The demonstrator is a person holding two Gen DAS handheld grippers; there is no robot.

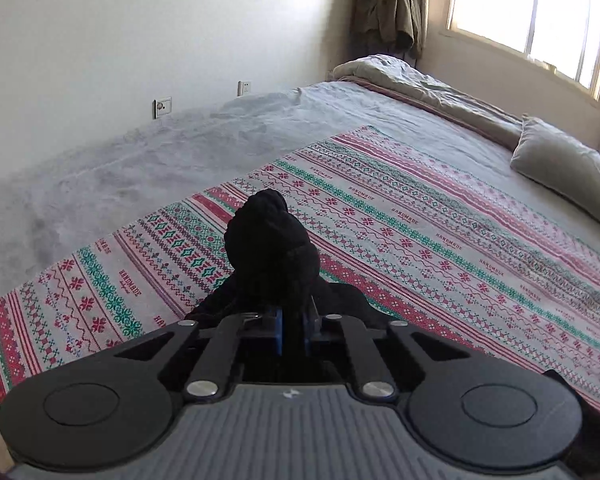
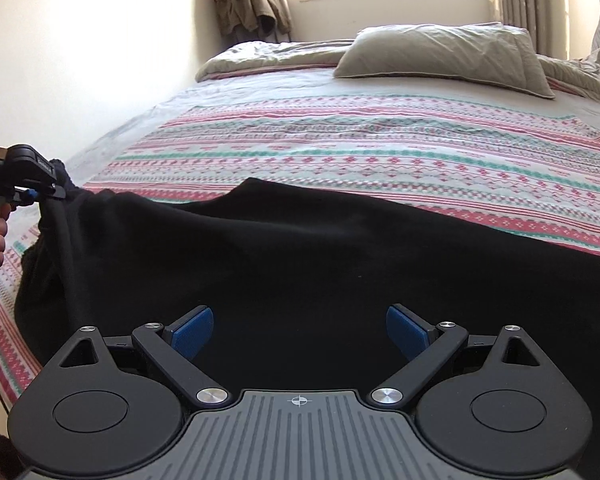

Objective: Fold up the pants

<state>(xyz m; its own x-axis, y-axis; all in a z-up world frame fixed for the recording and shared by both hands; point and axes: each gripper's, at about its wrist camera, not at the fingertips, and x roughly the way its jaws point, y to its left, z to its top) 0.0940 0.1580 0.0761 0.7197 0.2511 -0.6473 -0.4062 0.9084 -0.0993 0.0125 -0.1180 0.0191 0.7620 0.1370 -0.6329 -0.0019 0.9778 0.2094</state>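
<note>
L gripper (image 1: 294,330) clamped on bunched end of black pants (image 2: 300,248), rest lying on bed (image 2: 380,136); R gripper (image 2: 300,332) wide apart, empty. Soft, floppy fabric, prob grab opposite end

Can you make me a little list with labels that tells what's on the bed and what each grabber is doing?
place: bed with a patterned blanket
pants: black pants spread over the blanket's near edge
left gripper: shut, pinching a bunched end of the pants, lifted up
right gripper: open, over the pants, holding nothing
also on bed: grey pillow
</note>
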